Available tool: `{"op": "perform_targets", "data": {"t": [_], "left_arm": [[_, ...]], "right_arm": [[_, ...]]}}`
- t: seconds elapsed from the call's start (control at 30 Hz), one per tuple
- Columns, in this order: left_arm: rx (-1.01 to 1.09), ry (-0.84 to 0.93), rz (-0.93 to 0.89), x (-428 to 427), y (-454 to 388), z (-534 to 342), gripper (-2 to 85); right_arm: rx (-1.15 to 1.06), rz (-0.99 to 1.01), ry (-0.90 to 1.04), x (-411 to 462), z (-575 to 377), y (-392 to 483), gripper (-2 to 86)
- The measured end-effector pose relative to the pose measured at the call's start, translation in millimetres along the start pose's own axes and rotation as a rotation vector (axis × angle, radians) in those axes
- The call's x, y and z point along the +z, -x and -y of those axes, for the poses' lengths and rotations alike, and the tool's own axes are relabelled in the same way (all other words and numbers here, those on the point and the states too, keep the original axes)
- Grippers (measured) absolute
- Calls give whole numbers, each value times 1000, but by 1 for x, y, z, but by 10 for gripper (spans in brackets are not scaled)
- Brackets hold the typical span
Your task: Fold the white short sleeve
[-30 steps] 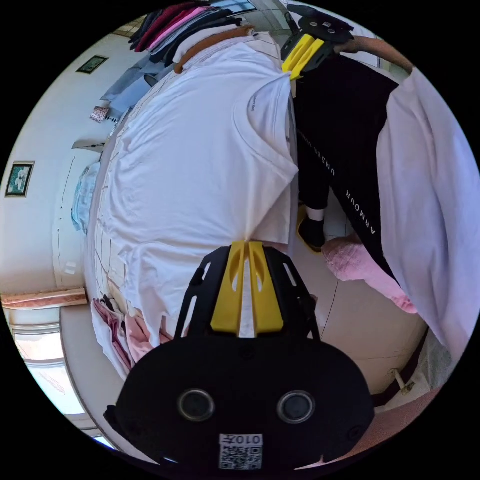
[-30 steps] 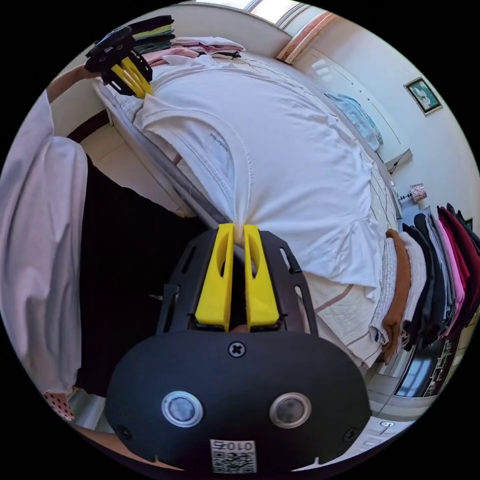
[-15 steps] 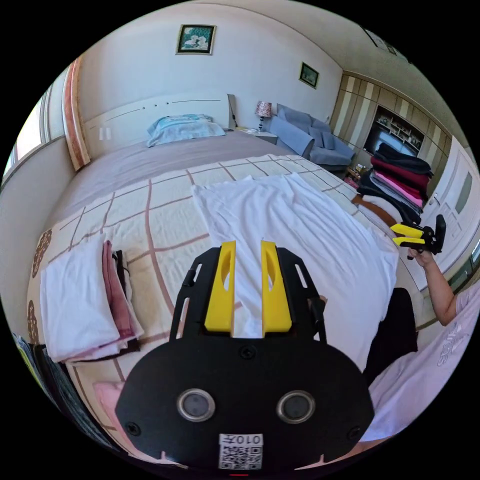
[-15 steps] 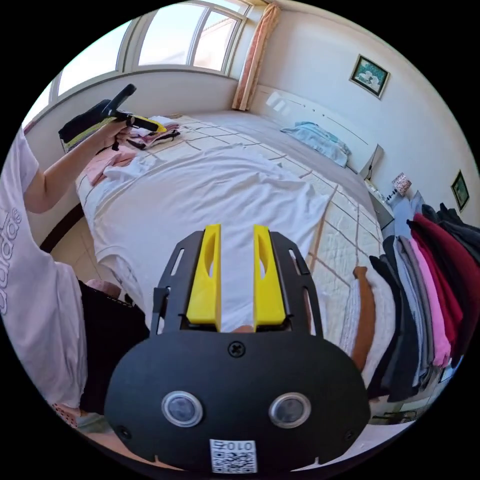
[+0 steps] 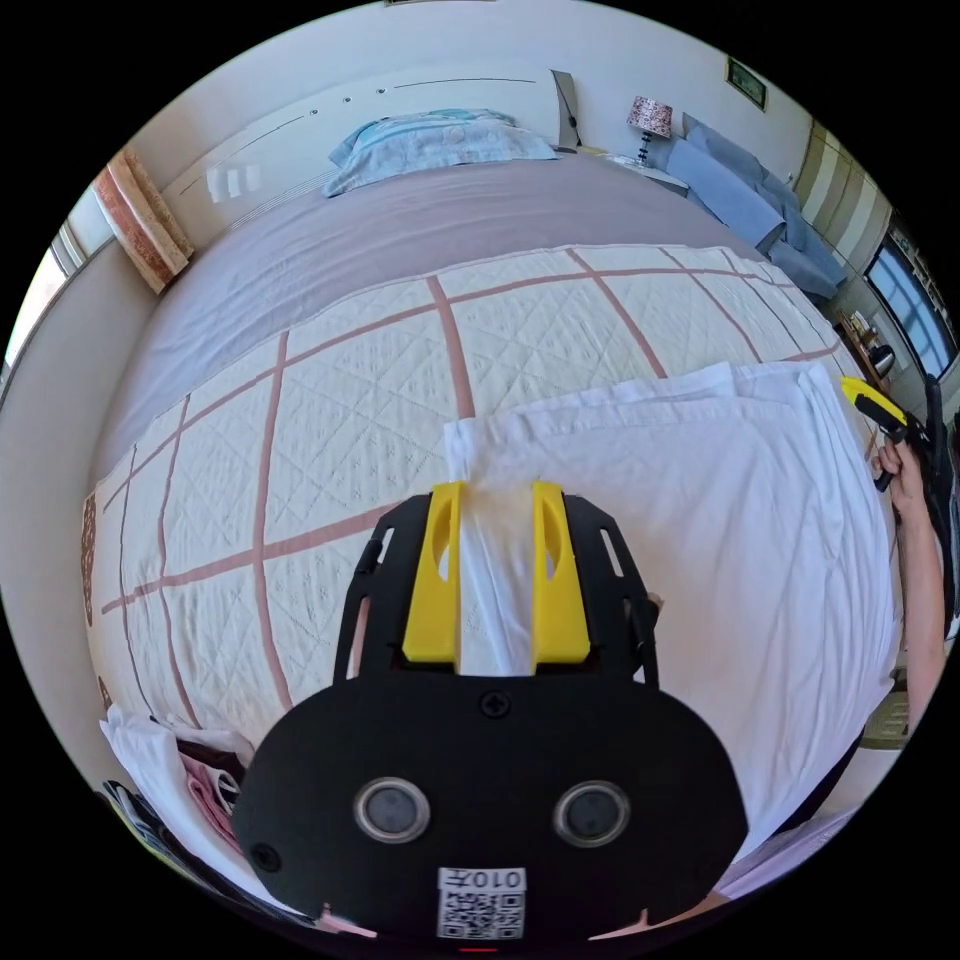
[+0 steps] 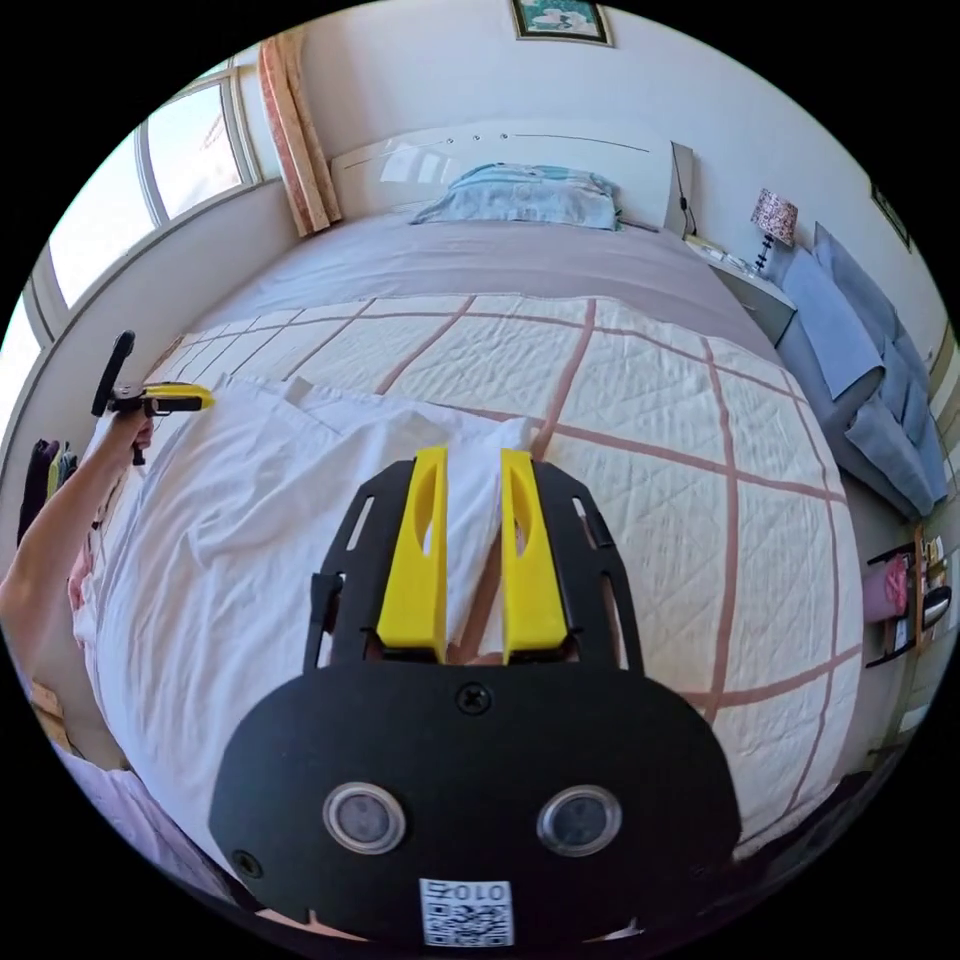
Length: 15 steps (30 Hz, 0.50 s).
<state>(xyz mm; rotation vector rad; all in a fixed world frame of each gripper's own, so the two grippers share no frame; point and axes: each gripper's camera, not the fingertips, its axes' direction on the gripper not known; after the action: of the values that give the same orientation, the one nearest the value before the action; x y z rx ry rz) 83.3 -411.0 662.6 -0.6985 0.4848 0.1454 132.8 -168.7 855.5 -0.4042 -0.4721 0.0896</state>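
The white short sleeve shirt (image 5: 700,520) lies spread on the checked quilt (image 5: 380,380), its far edge showing doubled layers. In the left gripper view my left gripper (image 5: 497,490) is open over the shirt's far left corner, with white cloth showing between its jaws. My right gripper (image 5: 875,400) appears at the shirt's far right corner, held by a hand. In the right gripper view my right gripper (image 6: 472,458) is open above the shirt's (image 6: 230,560) corner and the quilt (image 6: 650,450). The left gripper (image 6: 165,398) shows there at the far left, by the shirt's other corner.
A blue pillow (image 6: 530,195) lies at the headboard, with a lamp (image 6: 773,215) and a blue sofa (image 6: 860,370) to the right of the bed. Folded clothes (image 5: 170,760) sit at the quilt's near left corner. The person's arm (image 6: 60,550) reaches along the shirt's left side.
One second ago both grippers were shut on the shirt and held it up. They let it go on the quilt, opened, and now sit over its far corners.
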Motion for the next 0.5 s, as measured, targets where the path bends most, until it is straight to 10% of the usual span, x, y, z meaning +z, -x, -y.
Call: {"op": "perform_targets", "data": {"t": [0.5], "left_arm": [[51, -47, -26, -14, 20, 41, 31]], "right_arm": [[13, 24, 108, 40, 43, -48, 87]]}}
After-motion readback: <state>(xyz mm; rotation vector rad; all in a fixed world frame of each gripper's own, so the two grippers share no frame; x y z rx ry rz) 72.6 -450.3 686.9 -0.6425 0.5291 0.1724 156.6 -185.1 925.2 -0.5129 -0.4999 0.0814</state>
